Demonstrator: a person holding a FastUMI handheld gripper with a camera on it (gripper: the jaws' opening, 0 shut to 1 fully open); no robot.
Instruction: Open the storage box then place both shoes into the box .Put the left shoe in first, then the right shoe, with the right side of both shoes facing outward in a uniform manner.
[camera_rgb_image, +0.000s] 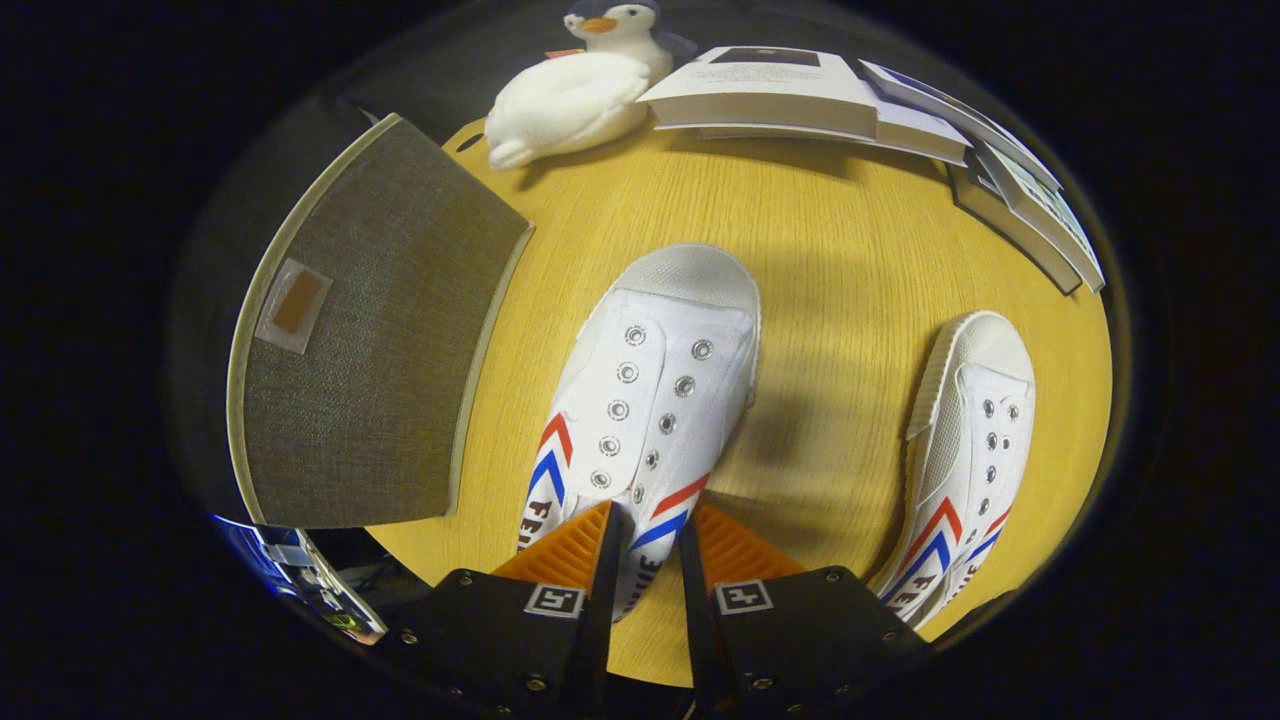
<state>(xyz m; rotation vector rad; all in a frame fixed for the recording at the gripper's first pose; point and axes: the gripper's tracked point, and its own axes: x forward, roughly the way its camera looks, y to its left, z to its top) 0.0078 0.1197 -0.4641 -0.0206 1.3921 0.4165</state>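
We look forward along our gripper (648, 545), whose two fingers are drawn in close around the side wall of a white canvas shoe (645, 400). Both fingers press on that wall near the heel end, so the shoe is pinched between them. The shoe points away from us, its rubber toe cap farthest out, with metal eyelets, no laces, and red and blue chevron stripes on its sides.

To the right of the fingers, well apart from the first shoe, lies a second matching shoe (962, 450), tipped partly onto its side, toe also pointing away. Both are over a round wooden table (830, 250).

To the left of the fingers, beside the held shoe, sits a grey fabric storage box (380, 340) with its lid closed and a small patch on top.

Beyond the shoes, at the far edge of the table, rest a plush penguin (580, 90) and, to its right, a spread of books (860, 100).
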